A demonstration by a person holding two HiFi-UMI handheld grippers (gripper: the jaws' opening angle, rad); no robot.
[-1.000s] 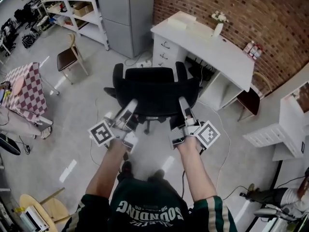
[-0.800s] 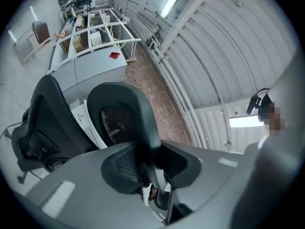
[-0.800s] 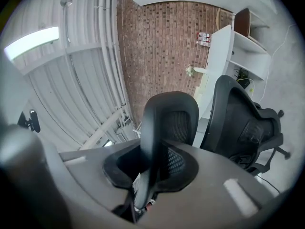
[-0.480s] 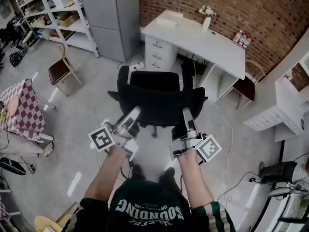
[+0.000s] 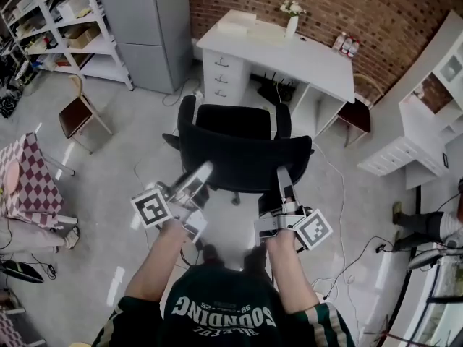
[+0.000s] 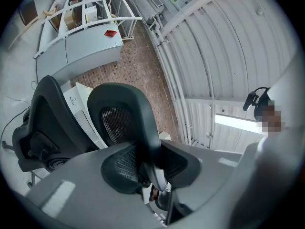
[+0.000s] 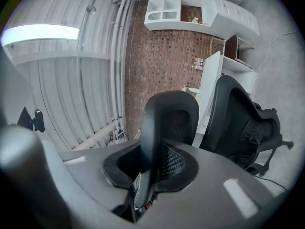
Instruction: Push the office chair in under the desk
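The left tool [image 5: 202,169] is clamped on the left backrest edge of the office chair [image 5: 242,150], and the right tool [image 5: 281,173] is clamped on the right edge. The chair stands near the bench [image 5: 304,53] (facing its opening) but not under it, so the push looks largely undone.

Shirt [image 5: 217,298], near edge: "SOUNDING" in big white letters, upside down to the head camera.
Small print beside it: too small to read.
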